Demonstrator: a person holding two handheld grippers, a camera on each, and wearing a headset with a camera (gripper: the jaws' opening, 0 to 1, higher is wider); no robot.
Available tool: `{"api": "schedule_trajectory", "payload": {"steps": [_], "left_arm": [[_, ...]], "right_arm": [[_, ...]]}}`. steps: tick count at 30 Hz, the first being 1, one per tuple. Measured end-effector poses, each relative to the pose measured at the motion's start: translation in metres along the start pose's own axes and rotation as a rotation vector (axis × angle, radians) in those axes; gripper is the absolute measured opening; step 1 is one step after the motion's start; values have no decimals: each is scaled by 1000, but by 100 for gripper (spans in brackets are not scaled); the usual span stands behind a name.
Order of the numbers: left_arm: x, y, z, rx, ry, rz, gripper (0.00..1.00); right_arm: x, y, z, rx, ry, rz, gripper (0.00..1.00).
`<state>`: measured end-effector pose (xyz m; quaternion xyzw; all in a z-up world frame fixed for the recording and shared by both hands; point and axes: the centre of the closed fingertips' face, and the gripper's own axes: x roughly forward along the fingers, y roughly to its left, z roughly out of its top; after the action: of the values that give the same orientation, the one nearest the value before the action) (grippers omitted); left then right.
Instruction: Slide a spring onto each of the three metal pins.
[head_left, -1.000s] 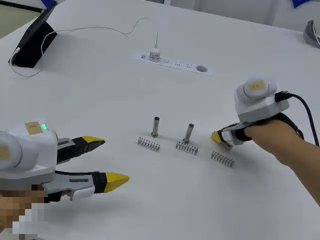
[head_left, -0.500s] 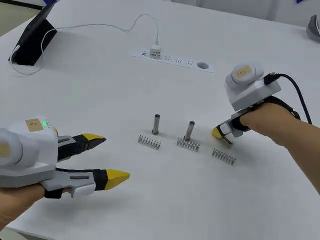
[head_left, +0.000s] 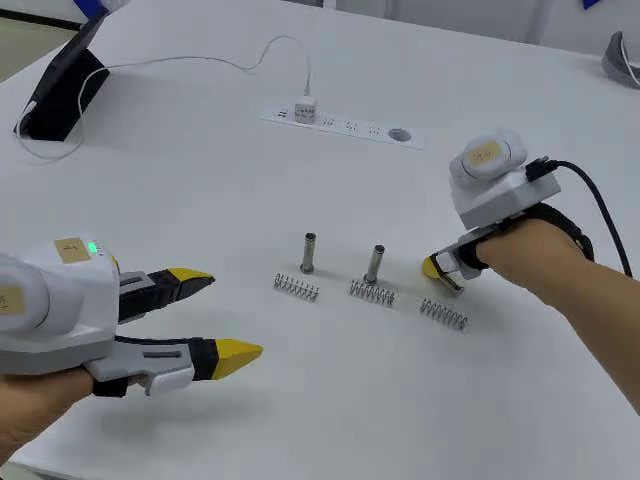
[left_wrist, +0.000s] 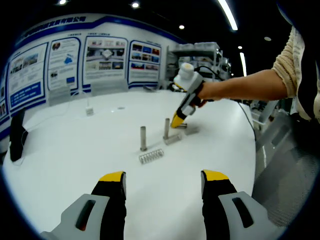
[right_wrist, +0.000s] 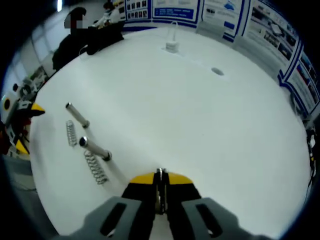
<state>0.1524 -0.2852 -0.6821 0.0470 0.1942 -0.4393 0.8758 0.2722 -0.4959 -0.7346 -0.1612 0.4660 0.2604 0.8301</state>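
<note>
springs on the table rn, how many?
3, lying loose in a row: left spring before the left pin, middle spring before the middle pin, right spring beside the right tongs, which seem shut on a third pin.

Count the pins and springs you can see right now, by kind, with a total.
Upright pins: 2, left pin and middle pin.
Loose springs: 3, left spring, middle spring, right spring.
Held in the right gripper: 1 metal piece, probably the third pin.
Total: 6.
</note>
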Motion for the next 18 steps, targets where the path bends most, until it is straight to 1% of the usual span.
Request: {"api": "schedule_trajectory", "payload": {"steps": [7, 14, 18], "left_arm": [[-3, 0, 5, 11, -7, 2, 61], [-5, -1, 10, 24, -13, 3, 61], [-5, -4, 12, 30, -13, -1, 61]], "right_arm": [[-14, 6, 0, 2, -23, 10, 9], [-28, 6, 0, 0, -64, -1, 9], [-33, 5, 1, 5, -85, -3, 9]]}}
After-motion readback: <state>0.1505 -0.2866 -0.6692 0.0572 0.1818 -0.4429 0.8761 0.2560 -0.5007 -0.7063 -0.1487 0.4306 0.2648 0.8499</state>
